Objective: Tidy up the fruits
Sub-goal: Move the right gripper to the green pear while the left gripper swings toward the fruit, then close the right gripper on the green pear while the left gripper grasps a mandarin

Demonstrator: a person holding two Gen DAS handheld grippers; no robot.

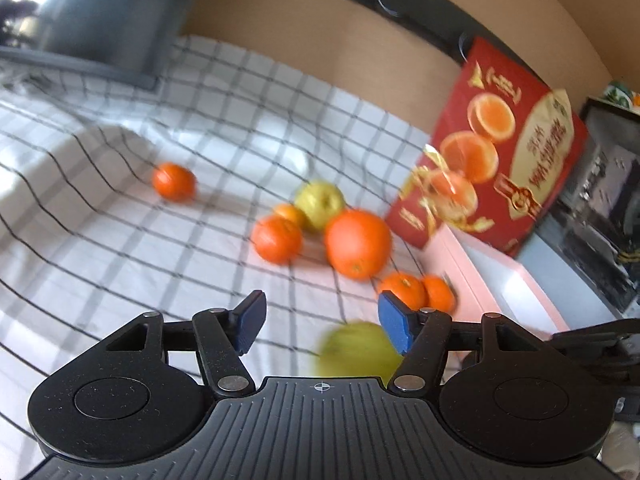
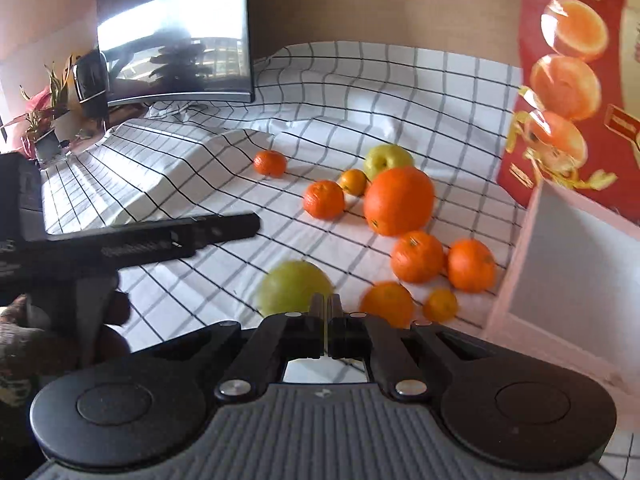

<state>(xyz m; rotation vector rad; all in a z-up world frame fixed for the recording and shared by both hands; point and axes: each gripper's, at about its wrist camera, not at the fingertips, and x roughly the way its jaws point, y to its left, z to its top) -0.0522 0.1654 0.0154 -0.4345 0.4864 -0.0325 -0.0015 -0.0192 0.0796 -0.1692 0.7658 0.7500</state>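
Your left gripper (image 1: 322, 322) gapes, empty; right gripper (image 2: 326, 308) pinched closed, empty. Red cardboard orange-print box (image 1: 504, 152) at 2 o'clock; lettering blurred, unreadable.

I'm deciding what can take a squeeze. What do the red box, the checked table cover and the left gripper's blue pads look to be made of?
Red box: likely glossy printed cardboard, flat creased panels.
Checked table cover: woven cloth, matte, with folds and wrinkles.
Blue pads: probably rubber or soft plastic, matte; too blurred to be sure.
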